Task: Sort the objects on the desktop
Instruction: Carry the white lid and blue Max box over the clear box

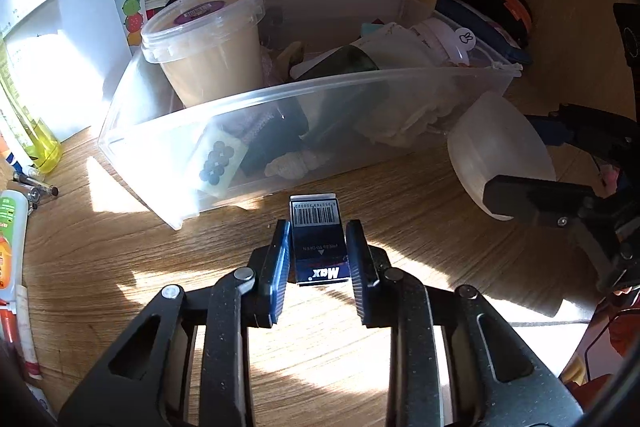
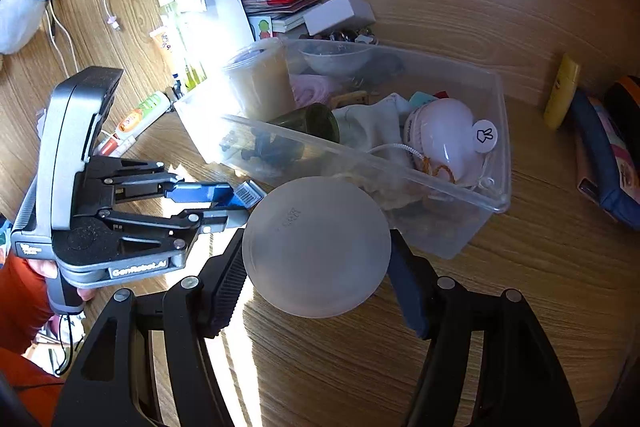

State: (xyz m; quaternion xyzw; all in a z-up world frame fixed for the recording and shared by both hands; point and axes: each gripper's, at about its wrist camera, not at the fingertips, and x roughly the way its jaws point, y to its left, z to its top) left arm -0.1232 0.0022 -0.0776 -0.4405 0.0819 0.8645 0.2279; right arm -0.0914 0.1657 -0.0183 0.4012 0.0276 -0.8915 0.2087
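Currently the left gripper (image 1: pixel 318 247) is pinching a small dark box (image 1: pixel 318 241), barcode end forward, one pad on each long side. Its long axis runs along the fingers, pointing at the bin (image 1: pixel 280 95), which lies directly ahead of the tips and close. The box is clear of the desk (image 1: pixel 120 247), judging by the shadow beneath it, though the height cannot be fixed.

The right gripper (image 2: pixel 316 267) is pressed onto a frosted bowl (image 2: pixel 316 247), whose round bottom faces the camera. The bin's near wall (image 2: pixel 360 163) stands just beyond and above the bowl, seen from that tool.

Relation governing the coming move: both loads sit in front of the bin's near wall, and each must rise over the rim before going forward. The left tool appears nearer the bin's left half; the right tool nearer the middle and right half.

Obstructions:
- A tall tub (image 1: pixel 208 39) fills the left rear corner of the bin.
- A dark green cup (image 2: pixel 316 123), a cloth (image 2: pixel 372 123) and a pale round pouch (image 2: pixel 444 131) crowd the centre and right.
- Free floor is likely scarce; the box is small enough to fit a gap near the front wall.
- The two tools are close side by side, so they risk collision if raised together.

Outside the bin, tubes (image 1: pixel 12 227) lie left of the left tool, and a yellow tube (image 2: pixel 562 95) far right.
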